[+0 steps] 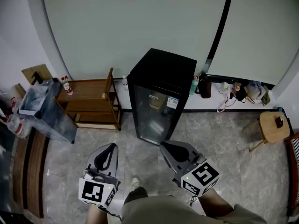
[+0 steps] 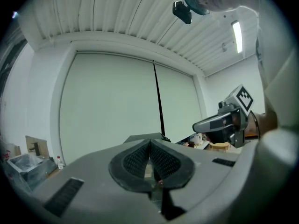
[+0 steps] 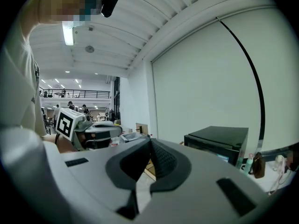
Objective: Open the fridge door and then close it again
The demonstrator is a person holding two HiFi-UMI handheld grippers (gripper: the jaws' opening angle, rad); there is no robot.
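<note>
Right claw [image 1: 166, 146], fridge [image 1: 161, 71] (sticker [image 1: 173, 102] print illegible)

The fridge [image 1: 161, 96] is glossy black with a glass front, the shelf [image 1: 88, 90] wood, the floor [image 1: 233, 150] polished tile.

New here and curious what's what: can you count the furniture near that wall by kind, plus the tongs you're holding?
Black fridge: 1
Wooden shelf unit: 1
Round wooden stool: 1
Tongs: 2 (left tongs, right tongs)
Total: 5
</note>
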